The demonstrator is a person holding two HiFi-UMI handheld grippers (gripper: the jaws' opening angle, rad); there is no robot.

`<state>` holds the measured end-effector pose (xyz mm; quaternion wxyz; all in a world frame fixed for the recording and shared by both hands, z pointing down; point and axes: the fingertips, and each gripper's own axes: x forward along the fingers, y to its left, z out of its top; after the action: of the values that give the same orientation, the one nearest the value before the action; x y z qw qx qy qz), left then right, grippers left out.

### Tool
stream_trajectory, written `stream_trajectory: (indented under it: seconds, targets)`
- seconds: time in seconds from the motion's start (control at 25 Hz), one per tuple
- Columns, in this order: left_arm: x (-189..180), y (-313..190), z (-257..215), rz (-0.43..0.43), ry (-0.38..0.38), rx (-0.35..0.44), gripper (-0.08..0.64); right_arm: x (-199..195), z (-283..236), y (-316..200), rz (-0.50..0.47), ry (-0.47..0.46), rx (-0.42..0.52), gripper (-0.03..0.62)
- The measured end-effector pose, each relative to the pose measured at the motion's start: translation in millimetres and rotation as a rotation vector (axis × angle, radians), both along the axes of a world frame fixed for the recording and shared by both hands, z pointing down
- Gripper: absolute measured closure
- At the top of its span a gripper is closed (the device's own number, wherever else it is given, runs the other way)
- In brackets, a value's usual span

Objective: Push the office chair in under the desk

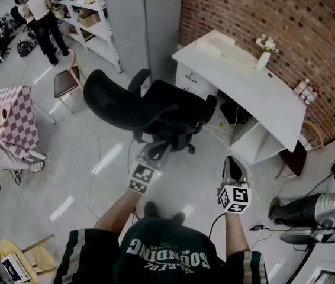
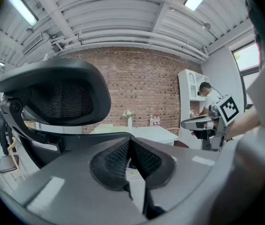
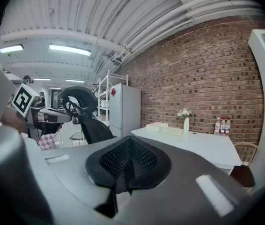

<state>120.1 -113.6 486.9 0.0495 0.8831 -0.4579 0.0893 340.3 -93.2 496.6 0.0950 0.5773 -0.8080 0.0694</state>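
Two hand-held grippers are closed with nothing between their jaws; in each gripper view the black ribbed pads (image 2: pixel 111 158) meet along a seam. The left hand-held gripper (image 1: pixel 155 152) reaches low beside the wheeled base of the black mesh office chair (image 1: pixel 147 108); whether it touches the chair cannot be told. In the left gripper view the chair's curved backrest looms close at the upper left. The right hand-held gripper (image 1: pixel 233 161) hangs over the grey floor (image 1: pixel 84 158), apart from the chair, and points toward the white desk's worktop (image 1: pixel 274 108).

The chair stands on the floor outside the worktop's front edge, not under it. Its seat is close to the white drawer unit (image 1: pixel 192 78) at the worktop's left end and its backrest tilts away from the desk. A slim white vase of pale flowers (image 1: pixel 264 57) stands near the worktop's back edge by the red brick wall (image 1: pixel 262 10). A flat white box (image 1: pixel 215 45) lies toward the left end, and small bottles (image 1: pixel 305 90) stand at the right back corner.
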Motion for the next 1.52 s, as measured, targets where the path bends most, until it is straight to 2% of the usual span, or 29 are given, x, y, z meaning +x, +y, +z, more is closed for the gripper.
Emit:
stream_trajectory:
  seconds: [0.2, 0.44, 0.72, 1.0, 1.2, 1.52]
  targets:
    - [1.5, 5.4, 1.8, -0.001, 0.004, -0.006, 0.549, 4.6, -1.0, 5.6, 0.009, -0.054, 0.016, 0.591]
    - [9.7, 8.2, 5.1, -0.002, 0.004, -0.013, 0.549, 8.3, 1.9, 9.5, -0.007, -0.056, 0.006, 0.592]
    - [14.8, 12.6, 6.1, -0.029, -0.002, -0.019, 0.549, 7.2, 1.7, 11.4, -0.062, -0.073, 0.006, 0.591]
    - [6.8, 24.0, 7.9, -0.099, -0.020, -0.020, 0.549, -8.3, -1.7, 11.7, -0.166, -0.063, 0.013, 0.591]
    - [-17.0, 42.2, 7.4, -0.176, -0.026, -0.020, 0.549, -35.8, -1.3, 13.7, -0.256, -0.061, 0.013, 0.591]
    - [-82.6, 78.0, 11.6, -0.335, -0.030, -0.021, 0.549, -96.1, 1.1, 22.8, -0.400, -0.073, 0.005, 0.591]
